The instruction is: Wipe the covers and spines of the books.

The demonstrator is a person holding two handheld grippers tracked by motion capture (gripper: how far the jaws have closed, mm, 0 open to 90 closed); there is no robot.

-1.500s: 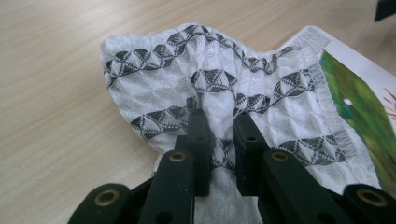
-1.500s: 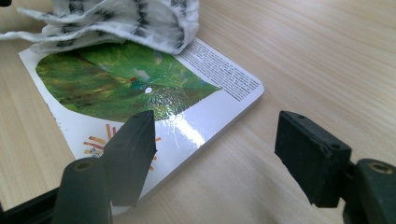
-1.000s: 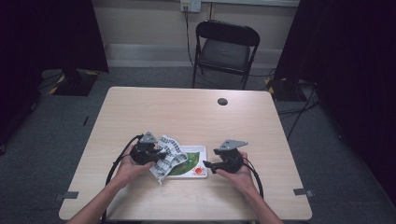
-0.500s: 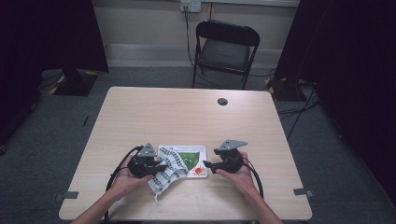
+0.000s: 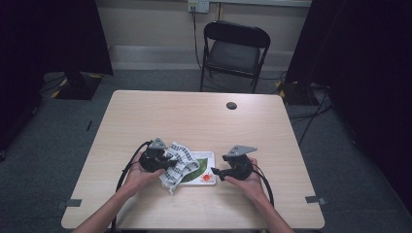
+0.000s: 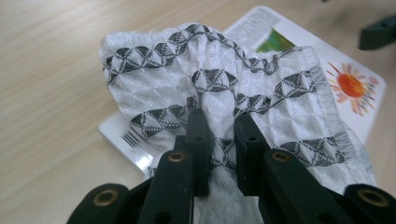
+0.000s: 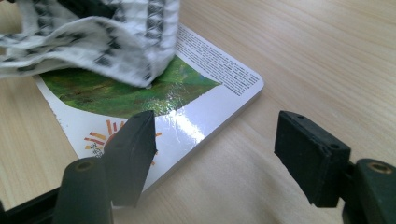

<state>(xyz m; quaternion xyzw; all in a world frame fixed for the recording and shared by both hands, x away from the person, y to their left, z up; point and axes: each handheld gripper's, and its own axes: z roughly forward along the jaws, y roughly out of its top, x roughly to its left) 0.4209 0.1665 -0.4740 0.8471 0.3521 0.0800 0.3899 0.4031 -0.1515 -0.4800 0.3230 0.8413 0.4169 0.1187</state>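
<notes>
At the left of the high view, the left tool (image 5: 167, 163) lies low over the near part of the tabletop (image 5: 194, 116), carried in the person's left hand (image 5: 138, 172), with its cable looping back toward the near edge. It is clenched on a white cloth with black patterned bands (image 5: 179, 162); in the left gripper view the two black jaws pinch a bunched fold of that cloth (image 6: 219, 88) between them, and the rest of the fabric fans out ahead of the jaws. The cloth drapes over the left part of a flat white card printed with a green picture and an orange sun (image 5: 201, 174), and one corner of the cloth trails off the card's near left side onto the wood. The card lies flat on the tabletop, between the two tools.

Just right of the card, the right tool (image 5: 217, 171) rests in the person's right hand (image 5: 248, 179), pointing left at the card's right edge. It is released: in the right gripper view its jaws stand well apart with nothing gripped, the left jaw over the sun-printed corner of the card (image 7: 187, 107) and the right jaw over bare wood. The cloth (image 7: 107, 37) hangs above the card's far side in that view.

Farther off, a small dark round spot (image 5: 231, 105) sits near the tabletop's far edge, and a black folding chair (image 5: 233, 53) stands beyond it.
</notes>
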